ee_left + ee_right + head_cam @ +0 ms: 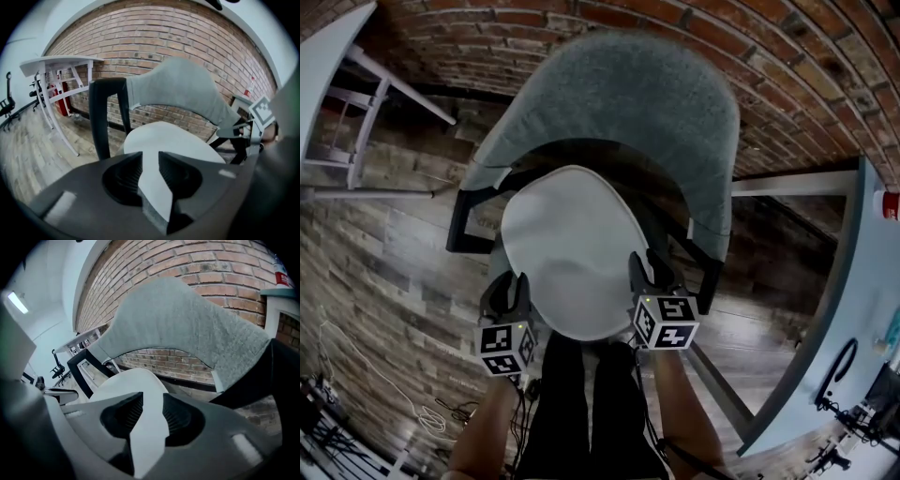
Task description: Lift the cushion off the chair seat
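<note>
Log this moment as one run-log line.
phase: at cushion | cushion: lying on chair | left gripper: jaws apart, cushion's near edge between | right gripper: same | lift: not started

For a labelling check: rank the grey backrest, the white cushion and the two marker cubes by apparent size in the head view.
1. Grey backrest, largest.
2. White cushion.
3. Marker cubes on the left tongs and right tongs: they look alike, so unranked. They also sit nearest the camera.
</note>
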